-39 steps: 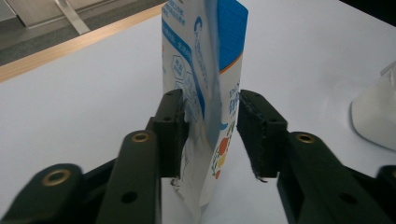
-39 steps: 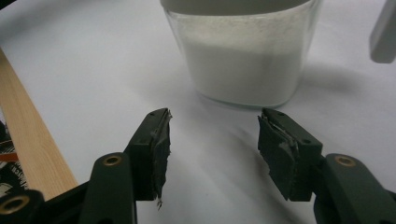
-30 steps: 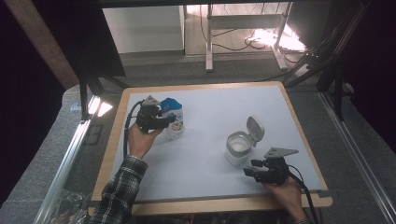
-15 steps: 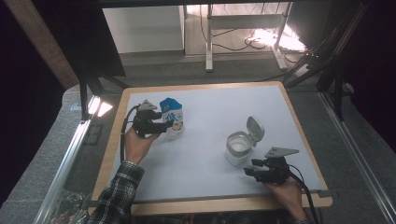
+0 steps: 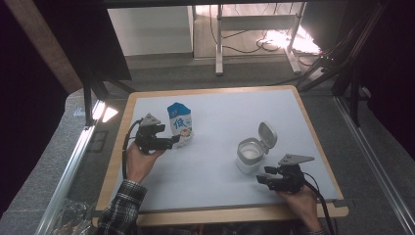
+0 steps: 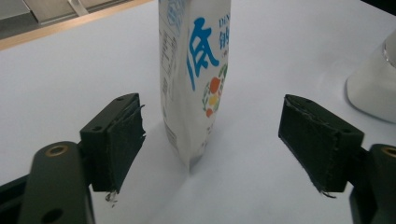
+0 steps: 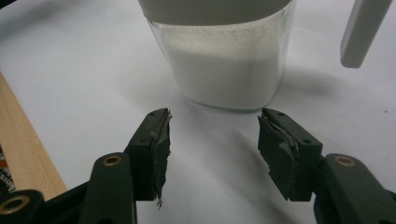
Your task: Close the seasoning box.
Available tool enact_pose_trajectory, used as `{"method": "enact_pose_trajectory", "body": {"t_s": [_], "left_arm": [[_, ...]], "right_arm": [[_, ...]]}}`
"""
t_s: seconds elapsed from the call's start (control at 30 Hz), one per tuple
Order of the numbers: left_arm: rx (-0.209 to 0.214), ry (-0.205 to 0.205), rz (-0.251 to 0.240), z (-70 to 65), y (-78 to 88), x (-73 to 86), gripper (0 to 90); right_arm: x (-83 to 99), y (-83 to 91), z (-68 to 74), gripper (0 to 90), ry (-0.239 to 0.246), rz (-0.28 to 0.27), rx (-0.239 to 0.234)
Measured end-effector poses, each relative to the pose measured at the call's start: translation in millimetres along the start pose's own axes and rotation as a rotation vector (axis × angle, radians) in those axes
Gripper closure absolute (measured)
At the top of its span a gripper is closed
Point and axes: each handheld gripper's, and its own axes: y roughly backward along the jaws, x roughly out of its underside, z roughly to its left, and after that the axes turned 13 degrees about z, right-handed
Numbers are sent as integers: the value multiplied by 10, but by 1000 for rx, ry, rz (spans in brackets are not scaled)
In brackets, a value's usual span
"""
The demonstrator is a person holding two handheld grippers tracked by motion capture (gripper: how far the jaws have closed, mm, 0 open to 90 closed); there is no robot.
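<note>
A white pouch (image 5: pixel 180 125) with blue print and a fruit picture stands upright on the white mat (image 5: pixel 220 107), left of centre. My left gripper (image 5: pixel 170 143) is just to its left; its jaws have just been opening. In the left gripper view the pouch (image 6: pixel 194 70) stands between and slightly beyond the pads (image 6: pixel 119 140), and neither pad touches it. A glass jar (image 5: pixel 248 155) of white powder has its flip lid (image 5: pixel 267 134) raised. My right gripper (image 5: pixel 263 179) rests open on the mat near it. In the right gripper view the jar (image 7: pixel 224 60) is just ahead of the open jaws.
The mat lies on a wooden table whose front edge (image 5: pixel 220 215) is close to both hands. A metal rail (image 5: pixel 73 161) runs along the left side. Desk legs and cables (image 5: pixel 254 44) stand on the floor beyond the far edge.
The left gripper's jaws have opened off the pouch and the hand has backed away to the left. The pouch now stands free and upright. The right gripper has not moved.
</note>
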Motion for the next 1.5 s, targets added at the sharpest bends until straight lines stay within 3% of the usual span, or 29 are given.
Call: {"method": "enact_pose_trajectory", "body": {"t_s": [0.4,0.67,0.9,1.3,1.5], "left_arm": [[-24,6,17,-135,27,273,130],[-21,14,57,-235,-40,509,85],[-24,5,94,-347,-130,659,67],[-35,0,158,-447,-294,843,63],[-47,1,183,-464,-357,875,61]], "right_arm": [[3,10,-16,422,-10,5,31],[1,43,-42,410,-18,2,77],[-9,87,-79,419,-25,-7,72],[-62,199,-147,615,-12,-26,99],[-120,254,-195,700,-17,-26,81]]}}
